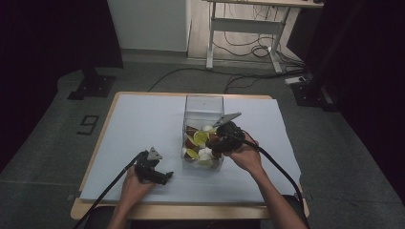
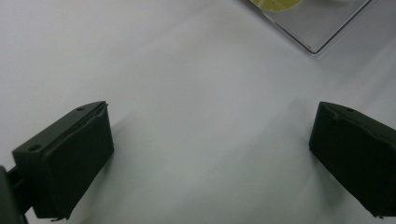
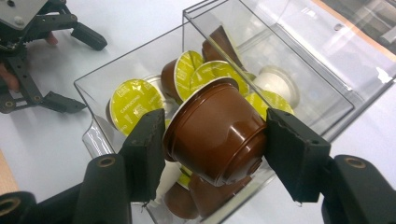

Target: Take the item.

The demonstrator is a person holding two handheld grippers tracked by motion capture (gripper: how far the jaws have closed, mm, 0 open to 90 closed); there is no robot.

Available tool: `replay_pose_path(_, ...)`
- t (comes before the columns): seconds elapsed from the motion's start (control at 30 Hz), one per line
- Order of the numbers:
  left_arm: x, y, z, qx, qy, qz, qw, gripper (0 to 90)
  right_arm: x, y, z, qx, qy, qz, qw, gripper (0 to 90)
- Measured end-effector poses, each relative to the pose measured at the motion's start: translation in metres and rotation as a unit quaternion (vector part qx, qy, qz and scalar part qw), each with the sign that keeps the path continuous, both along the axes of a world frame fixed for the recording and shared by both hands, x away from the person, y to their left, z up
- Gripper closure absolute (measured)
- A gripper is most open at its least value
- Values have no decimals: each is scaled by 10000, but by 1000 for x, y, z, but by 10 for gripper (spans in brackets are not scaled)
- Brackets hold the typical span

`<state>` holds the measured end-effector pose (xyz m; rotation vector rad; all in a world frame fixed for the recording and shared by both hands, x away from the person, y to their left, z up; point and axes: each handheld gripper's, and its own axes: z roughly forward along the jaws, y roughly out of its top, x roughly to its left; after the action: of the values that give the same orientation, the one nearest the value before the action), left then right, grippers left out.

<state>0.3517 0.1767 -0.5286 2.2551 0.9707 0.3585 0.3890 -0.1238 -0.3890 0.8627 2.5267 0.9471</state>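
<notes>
A clear plastic box (image 1: 204, 107) stands mid-table and holds several coffee capsules, brown, white and with yellow-green lids (image 3: 134, 101). My right gripper (image 3: 214, 140) is shut on a brown capsule (image 3: 219, 133), which it holds tilted just above the box's near end; in the high view this gripper (image 1: 216, 141) hangs over the box's right side. My left gripper (image 2: 210, 140) stands open over bare white table, nothing between its jaws, left of the box (image 2: 322, 25). It rests near the front edge in the high view (image 1: 165, 177) and appears again in the right gripper view (image 3: 77, 70).
A white sheet (image 1: 143, 129) covers the wooden table (image 1: 95, 210). Cables trail from both grippers toward the front edge. On the floor beyond stand a desk frame (image 1: 243, 28) with loose cables and dark stands at either side.
</notes>
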Motion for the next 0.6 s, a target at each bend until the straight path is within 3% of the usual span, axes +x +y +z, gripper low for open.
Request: replay_pose_path(0.6,0,0,0,2,5,-4,10000,0,0,-30,4,48,-36,-280,9996,399)
